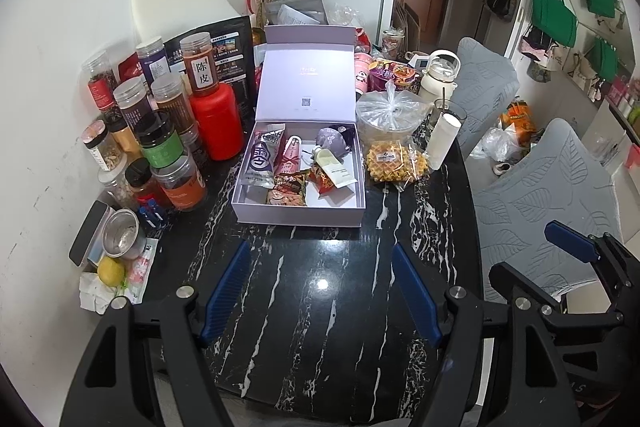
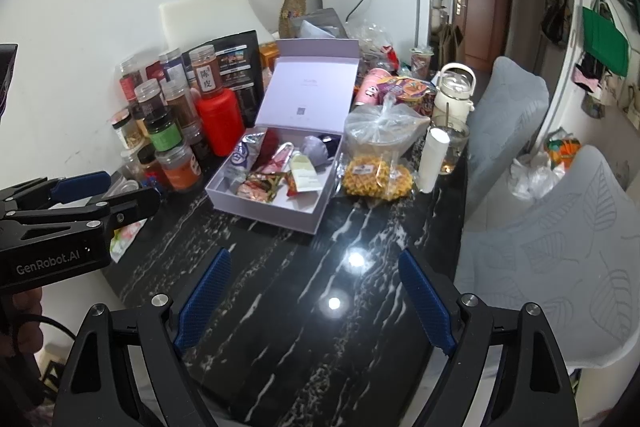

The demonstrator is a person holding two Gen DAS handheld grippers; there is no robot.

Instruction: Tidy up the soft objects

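Note:
An open lilac gift box (image 1: pixel 298 217) (image 2: pixel 276 215) stands on the black marble table with its lid propped upright. Inside lie soft packets: a silver-purple pouch (image 1: pixel 262 159), a pink tube (image 1: pixel 291 157), a snack bag (image 1: pixel 287 189) (image 2: pixel 262 185), a cream tube (image 1: pixel 338 167) (image 2: pixel 304 171) and a purple pouch (image 1: pixel 330 143). A wrapped waffle pack (image 1: pixel 394 163) (image 2: pixel 376 175) lies on the table right of the box. My left gripper (image 1: pixel 320 259) is open over bare table in front of the box. My right gripper (image 2: pixel 316 263) is open too, nothing between its blue pads.
Several spice jars and a red bottle (image 1: pixel 216 125) crowd the left side by the wall. A tied plastic bag (image 1: pixel 390 113), a white roll (image 1: pixel 442 139), a glass and a white kettle (image 1: pixel 438 75) stand right of the box. Grey-covered chairs (image 2: pixel 552 259) flank the table's right edge.

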